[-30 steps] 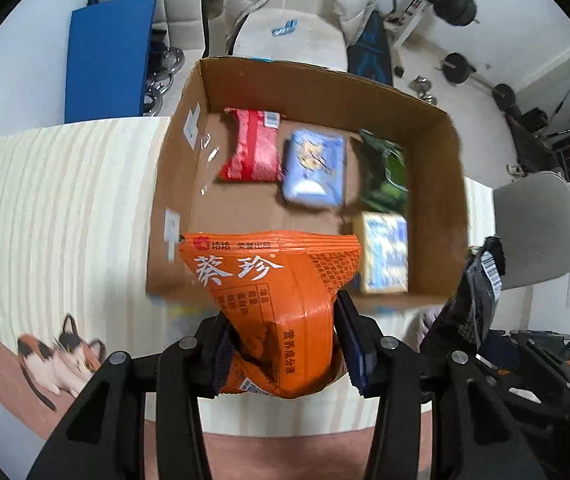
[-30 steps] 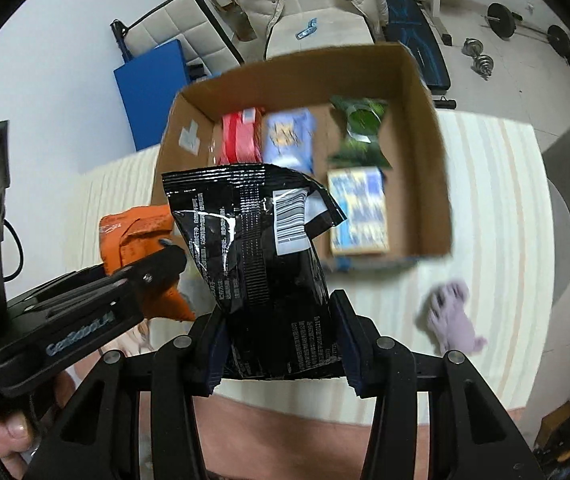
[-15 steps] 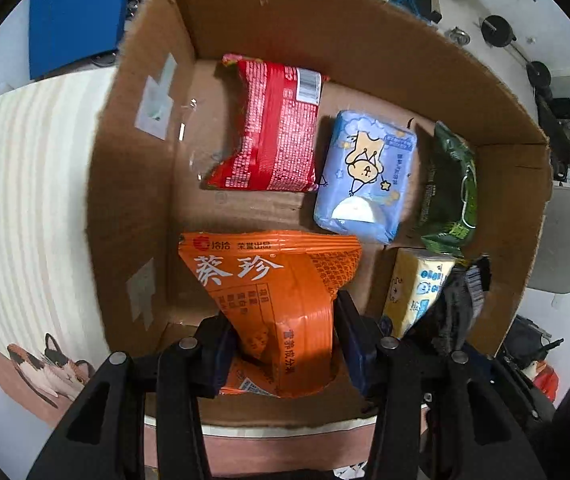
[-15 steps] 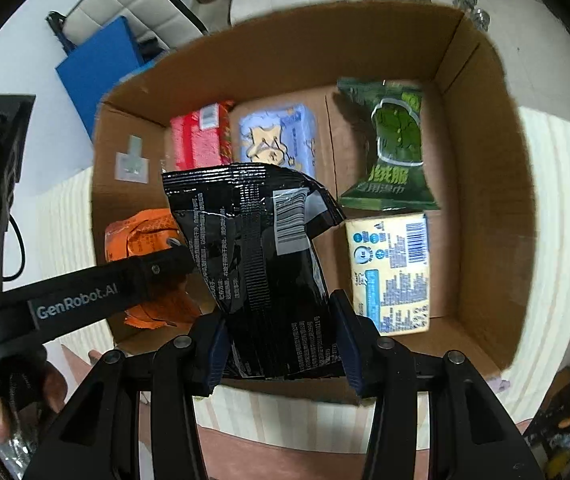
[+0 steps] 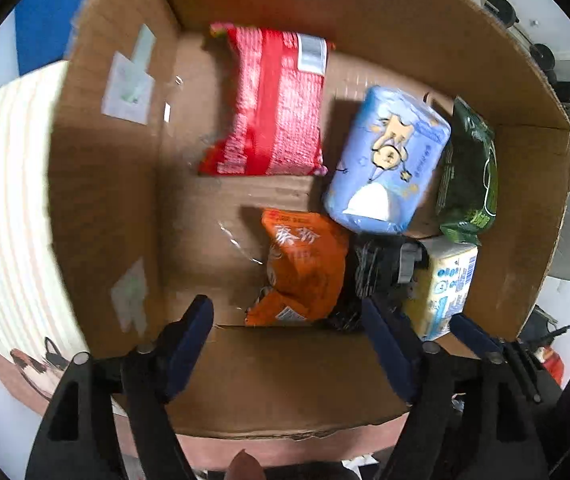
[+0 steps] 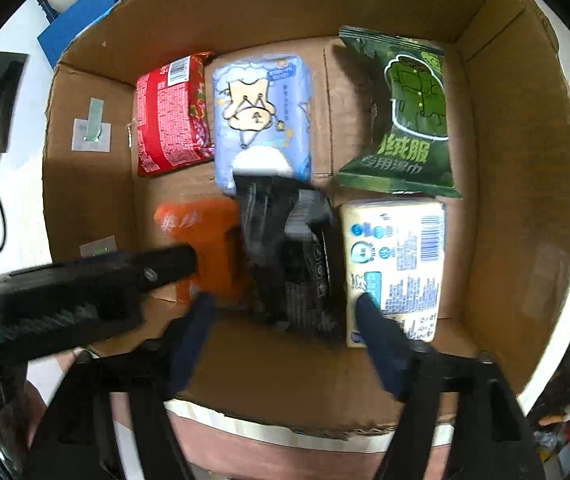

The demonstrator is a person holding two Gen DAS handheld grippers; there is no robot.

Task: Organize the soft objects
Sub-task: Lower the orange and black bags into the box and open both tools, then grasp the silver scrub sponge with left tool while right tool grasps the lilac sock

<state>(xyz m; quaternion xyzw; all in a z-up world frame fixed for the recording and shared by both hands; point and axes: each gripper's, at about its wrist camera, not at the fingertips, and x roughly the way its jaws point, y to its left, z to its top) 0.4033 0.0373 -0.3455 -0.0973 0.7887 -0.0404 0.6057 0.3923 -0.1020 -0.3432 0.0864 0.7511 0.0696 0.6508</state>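
Both packets lie freed on the floor of the brown cardboard box [image 5: 97,184], by its near wall: the left gripper [image 5: 289,328] hangs spread over the crinkled orange foil snack packet [image 5: 305,272], the right gripper [image 6: 285,320] spread over the glossy black foil packet [image 6: 289,256], long axes running near-to-far. Half a second ago, each was pinched.

White Chinese characters, "绒服" above "专用湿巾", stand on the green packet [image 6: 401,120]; partly legible white characters mark the orange packet [image 5: 305,268]; barcodes show on the red packet [image 6: 171,116] and yellow pack [image 6: 399,264].
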